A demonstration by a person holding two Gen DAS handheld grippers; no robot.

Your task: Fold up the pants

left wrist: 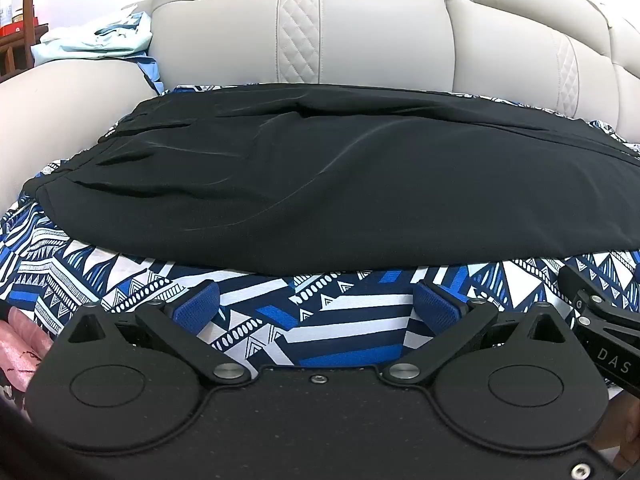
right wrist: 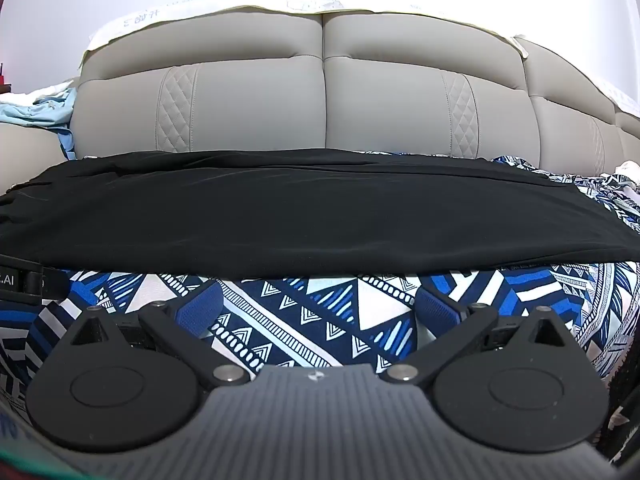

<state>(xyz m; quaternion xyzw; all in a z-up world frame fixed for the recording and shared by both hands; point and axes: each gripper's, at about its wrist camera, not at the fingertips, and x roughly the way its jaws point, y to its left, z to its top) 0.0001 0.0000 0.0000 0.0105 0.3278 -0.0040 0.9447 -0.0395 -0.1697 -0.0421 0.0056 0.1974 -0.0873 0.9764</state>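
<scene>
Black pants (left wrist: 320, 184) lie flat and lengthwise on a blue-and-white patterned cloth (left wrist: 120, 280), waistband with gathers at the left. They also show in the right wrist view (right wrist: 304, 216). My left gripper (left wrist: 318, 306) is open and empty, just short of the pants' near edge. My right gripper (right wrist: 318, 308) is open and empty, also a little short of the near edge, over the patterned cloth (right wrist: 320, 312). The right gripper's body shows at the right edge of the left wrist view (left wrist: 600, 320).
A grey leather sofa back (left wrist: 360, 40) rises right behind the pants. Light blue clothes (left wrist: 92, 44) lie piled on the sofa arm at the far left. A pink item (left wrist: 20, 344) sits at the lower left.
</scene>
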